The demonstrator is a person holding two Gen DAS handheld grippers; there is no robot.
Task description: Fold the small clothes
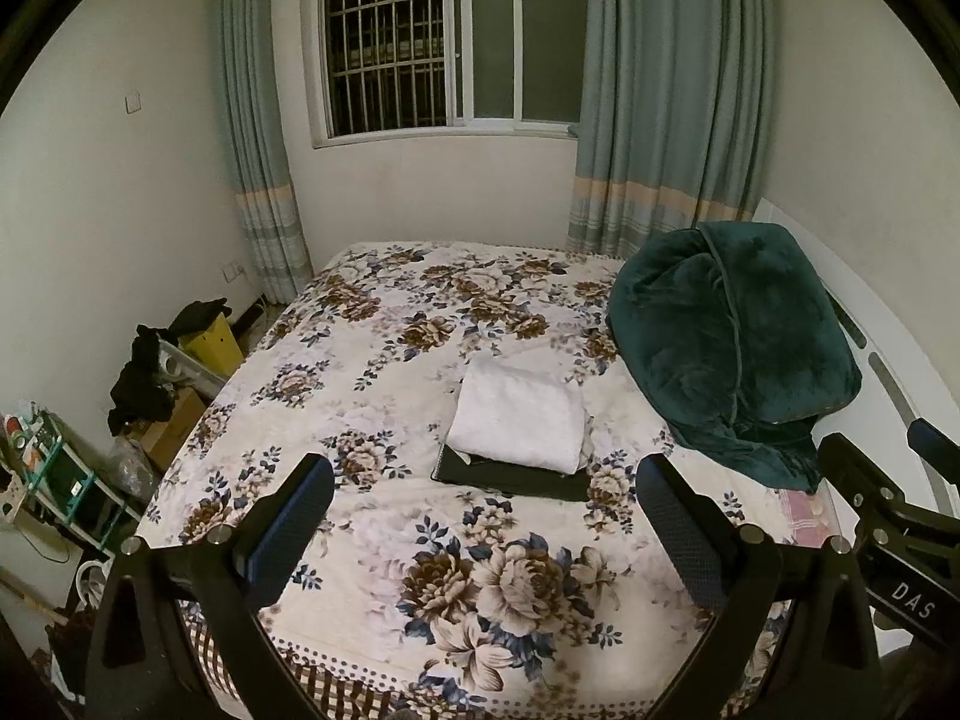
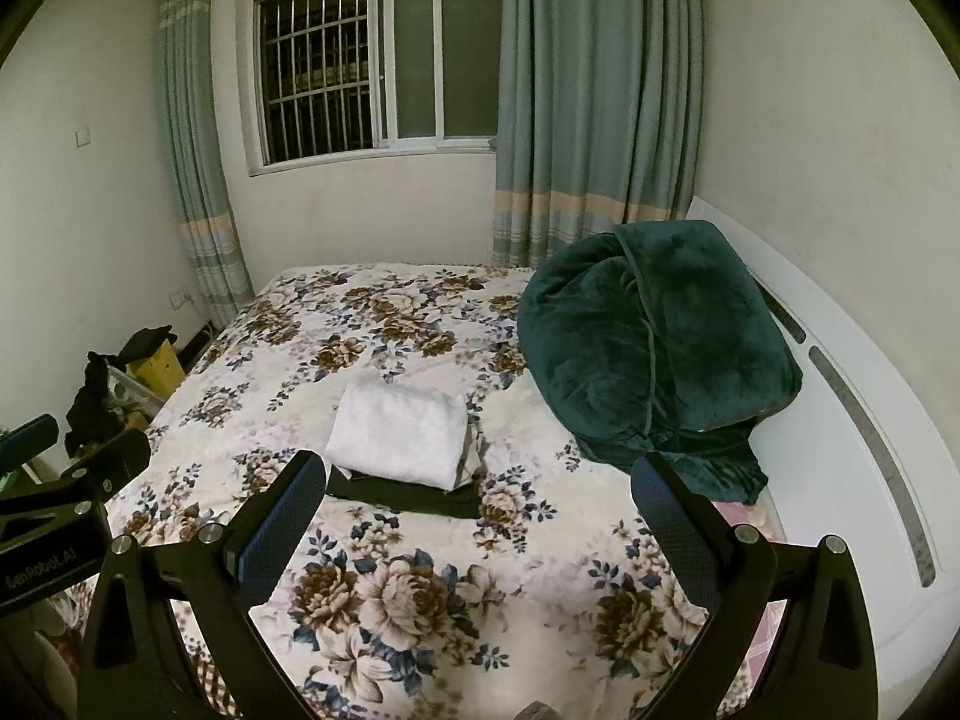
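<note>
Writing shows on both tools: the right gripper (image 1: 900, 540), seen at the right edge of the left wrist view, carries the letters "DAS" in white on its black body, and the left gripper (image 2: 66, 516), seen at the left edge of the right wrist view, carries "GenRobot.AI". No other lettering can be read.

Both tools hang above the near end of a bed (image 1: 384, 360) covered with a flowered spread. The left gripper's jaws stand spread wide with nothing between them, and the right gripper's jaws are likewise released and hold nothing; only the spread shows in each gap.

Near the middle of the bed lies a folded white garment (image 1: 519, 420), a neat rectangle. It rests on top of a folded black garment (image 1: 516, 480), whose near edge sticks out from under it. A thin edge of other pale cloth peeks from under the white piece on its right side. Both grippers are well apart from this stack.

To the right, against the white headboard (image 2: 840, 372), sits a bulky dark green blanket (image 1: 732, 336). Behind the bed are a barred window (image 1: 444, 42) and blue-grey curtains (image 1: 660, 90). Boxes and dark clothes (image 1: 144, 378) clutter the floor at the left.
</note>
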